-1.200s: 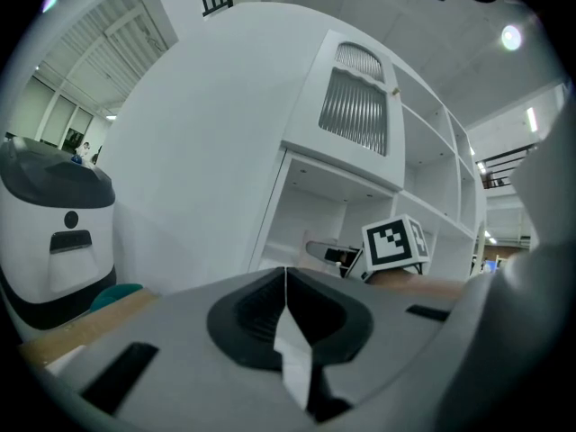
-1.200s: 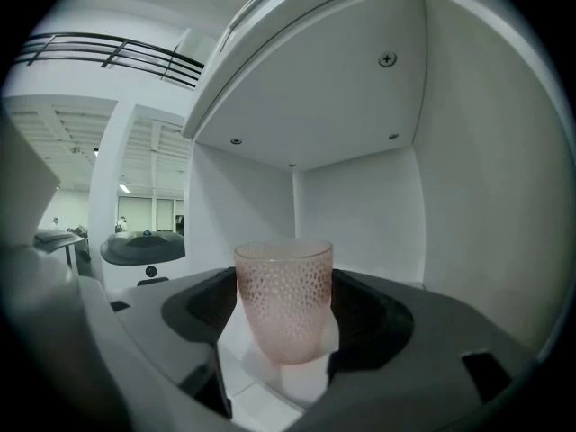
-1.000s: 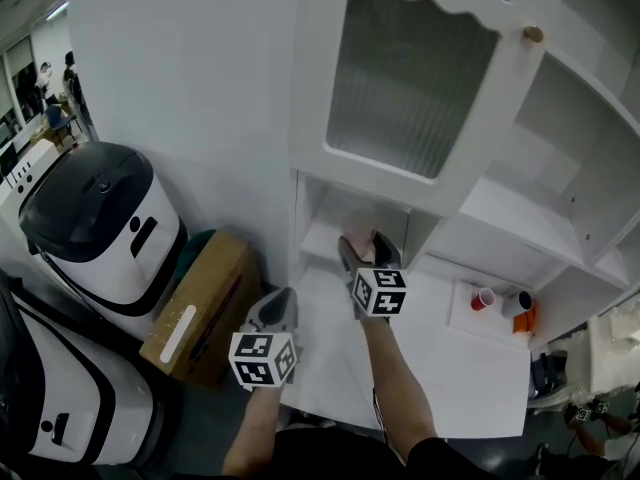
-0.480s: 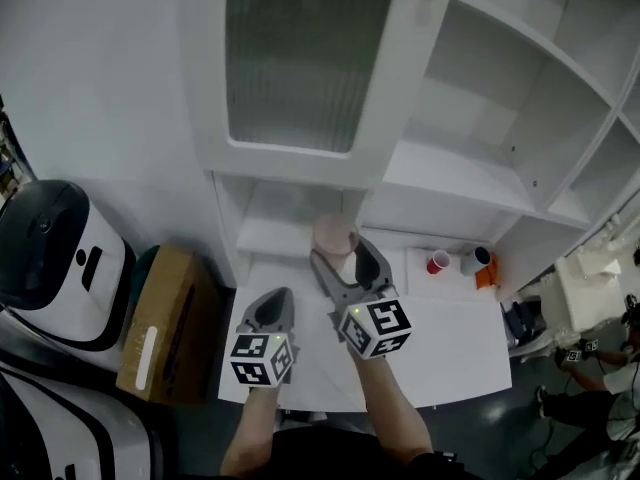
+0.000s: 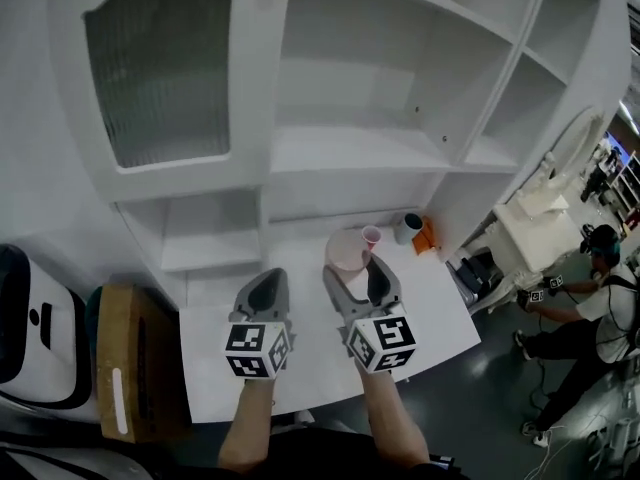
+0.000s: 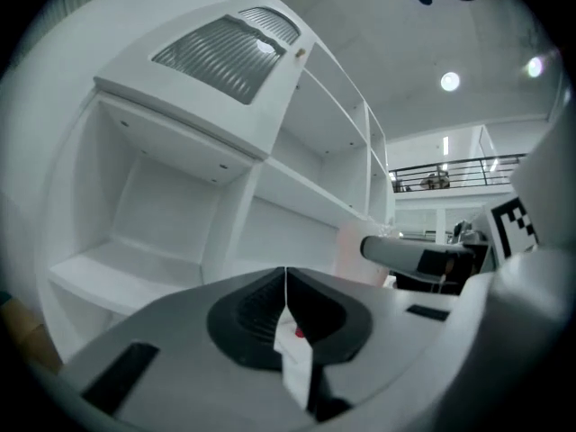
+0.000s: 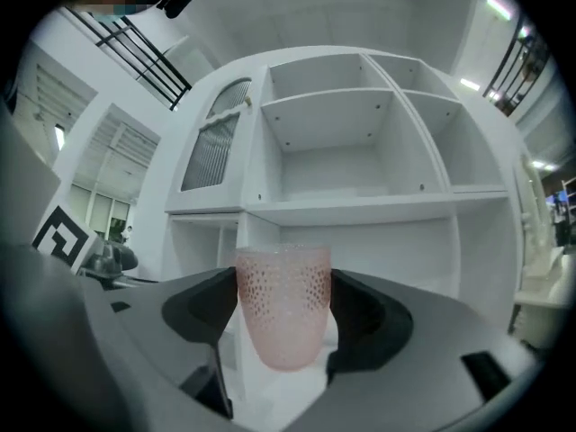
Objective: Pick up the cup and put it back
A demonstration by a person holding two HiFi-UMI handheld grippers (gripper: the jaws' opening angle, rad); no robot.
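Pink dimpled cup (image 7: 282,313) drawn back from cabinet (image 5: 350,148), clenched in right tongs (image 5: 357,266), left tongs (image 5: 266,280) closed empty.

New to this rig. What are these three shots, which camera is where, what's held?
No robot: a person holds a two-jaw gripper in each hand. The head view is from a camera on the person's head, looking down; the other two cameras ride on the grippers, looking along their jaws. The right gripper is closed on a pink dotted cup before a white shelf cabinet. The left gripper is shut and empty. On the white table stand a small red cup, a grey cup and something orange.
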